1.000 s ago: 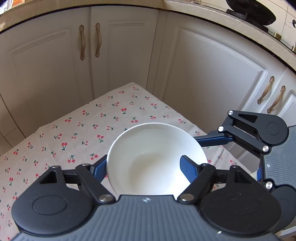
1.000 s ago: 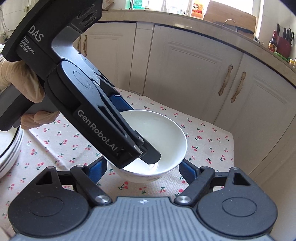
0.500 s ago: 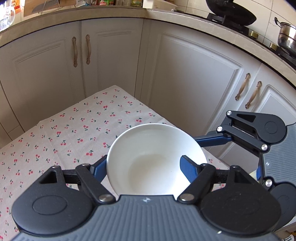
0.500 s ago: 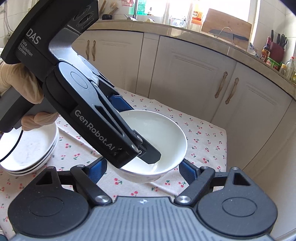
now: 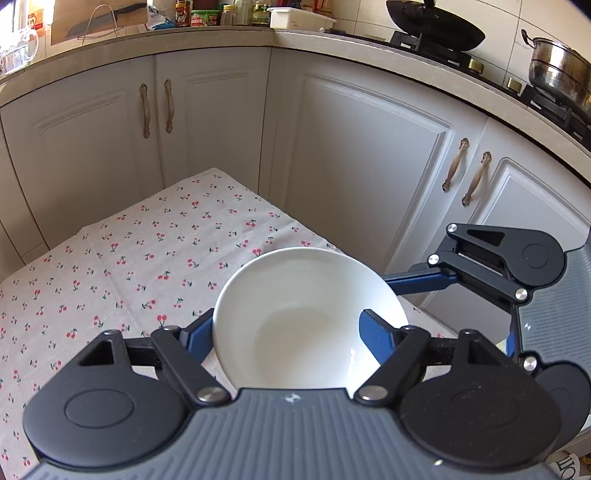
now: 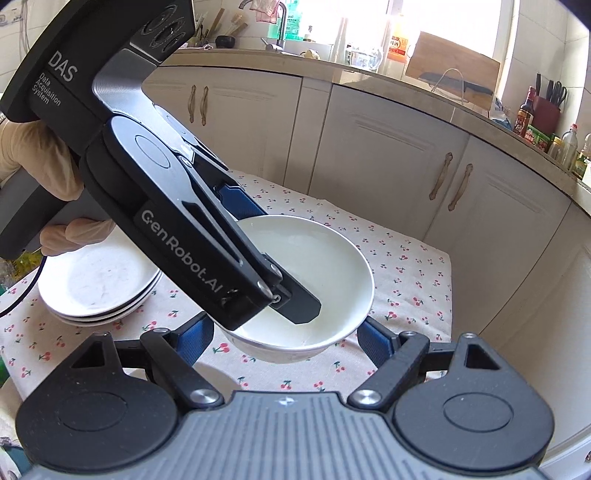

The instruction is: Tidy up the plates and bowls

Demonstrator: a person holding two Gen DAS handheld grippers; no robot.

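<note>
A white bowl [image 5: 310,317] hangs in the air above the near right part of a table covered with a cherry-print cloth [image 5: 147,254], its opening facing up and tilted slightly. The left gripper [image 5: 295,332] holds it by the wall: in the right wrist view one finger [image 6: 295,299] lies inside the bowl [image 6: 332,266] against its inner side, and the other finger [image 6: 236,199] runs along the outside, so the jaws are clamped on the rim. A gloved hand [image 6: 33,162] grips this tool's handle at the far left. The right gripper [image 6: 284,339] sits under and just beside the bowl, its blue pads spread apart on either side of the base; whether they touch the bowl I cannot tell. In the left wrist view the right gripper [image 5: 417,280] reaches in from the right, one blue finger passing behind the bowl's far rim.

To the left of the bowl, on the cloth [image 6: 406,266], rests a stack of white plates [image 6: 96,284]. Beyond the table stand cream cabinet doors [image 5: 362,155] with curved handles. On the counter above them are a black wok [image 5: 436,26], a steel pot [image 5: 557,70], jars and a cutting board [image 6: 450,70].
</note>
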